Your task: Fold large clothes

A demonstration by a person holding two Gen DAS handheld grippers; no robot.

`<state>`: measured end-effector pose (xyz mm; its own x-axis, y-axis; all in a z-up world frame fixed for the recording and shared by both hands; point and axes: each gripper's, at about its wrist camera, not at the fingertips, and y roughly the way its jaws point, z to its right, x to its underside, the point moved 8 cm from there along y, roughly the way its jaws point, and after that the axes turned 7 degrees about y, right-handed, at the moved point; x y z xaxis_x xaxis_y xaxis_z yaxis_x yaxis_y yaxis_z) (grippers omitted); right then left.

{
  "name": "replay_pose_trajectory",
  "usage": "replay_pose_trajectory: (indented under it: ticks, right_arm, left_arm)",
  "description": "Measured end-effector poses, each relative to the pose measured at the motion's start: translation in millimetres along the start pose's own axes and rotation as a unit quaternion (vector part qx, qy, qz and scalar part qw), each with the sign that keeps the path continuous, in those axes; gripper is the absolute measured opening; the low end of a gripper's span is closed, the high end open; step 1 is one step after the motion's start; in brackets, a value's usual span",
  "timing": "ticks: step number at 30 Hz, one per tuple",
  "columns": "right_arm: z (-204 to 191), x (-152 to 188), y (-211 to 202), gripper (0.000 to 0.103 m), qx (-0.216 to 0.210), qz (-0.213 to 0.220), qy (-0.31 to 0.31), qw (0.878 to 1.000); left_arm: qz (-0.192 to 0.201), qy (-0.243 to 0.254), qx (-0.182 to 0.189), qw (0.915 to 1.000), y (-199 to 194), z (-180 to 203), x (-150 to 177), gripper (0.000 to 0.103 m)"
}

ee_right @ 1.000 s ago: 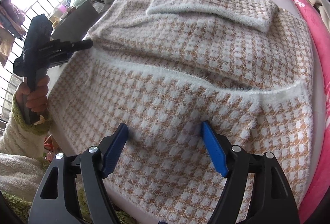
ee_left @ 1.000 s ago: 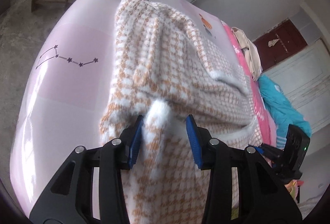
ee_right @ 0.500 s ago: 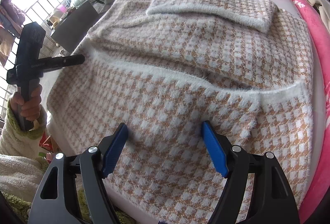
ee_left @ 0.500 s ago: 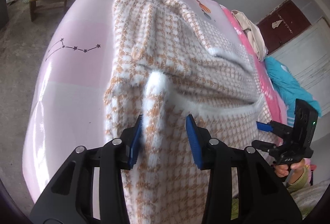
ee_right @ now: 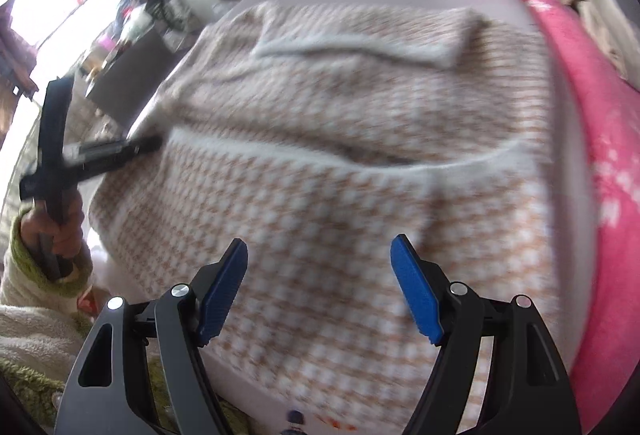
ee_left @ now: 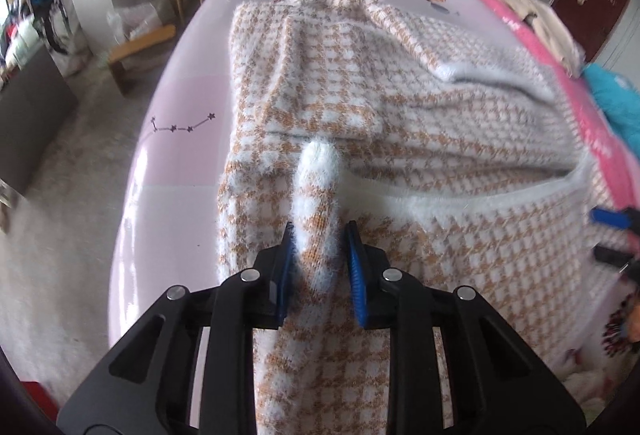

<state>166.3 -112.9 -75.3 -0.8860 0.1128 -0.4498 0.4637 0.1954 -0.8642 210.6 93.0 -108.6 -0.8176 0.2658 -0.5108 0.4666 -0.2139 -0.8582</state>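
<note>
Left wrist view: my left gripper (ee_left: 318, 249) has just been closing, and its blue pads now pinch a raised ridge of the fuzzy orange-and-white houndstooth knitted garment (ee_left: 400, 139). That garment lies spread across the pale pink bed sheet (ee_left: 176, 139), its white furry trim running across the middle. From the right wrist view, blurred, my right gripper (ee_right: 320, 287) hangs over the garment's near part with its jaws wide apart and nothing between them. A bright pink blanket (ee_right: 592, 139) borders the garment's far side.
</note>
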Motion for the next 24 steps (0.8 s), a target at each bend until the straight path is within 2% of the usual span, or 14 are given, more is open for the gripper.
replay_pose_trajectory:
  ticks: [5,9,18,24]
  right_arm:
    - [50,-10,-34,0.072,0.037,0.051,0.052,0.997]
    - [78,-22,-41,0.069,0.051,0.067,0.078,0.993]
    - [96,-48,-10,0.054,0.051,0.06,0.072,0.994]
    - [102,-40,-1,0.048,0.042,0.042,0.088,0.994]
  left_arm:
    - [0.0,0.006,-0.018,0.9998,-1,0,-1,0.024]
    - [-0.001,0.002,-0.02,0.9998,-1,0,-1,0.024]
    - [-0.001,0.001,-0.023,0.9997,0,1,-2,0.025]
    - [-0.001,0.0,-0.024,0.9997,1,2,-2,0.025]
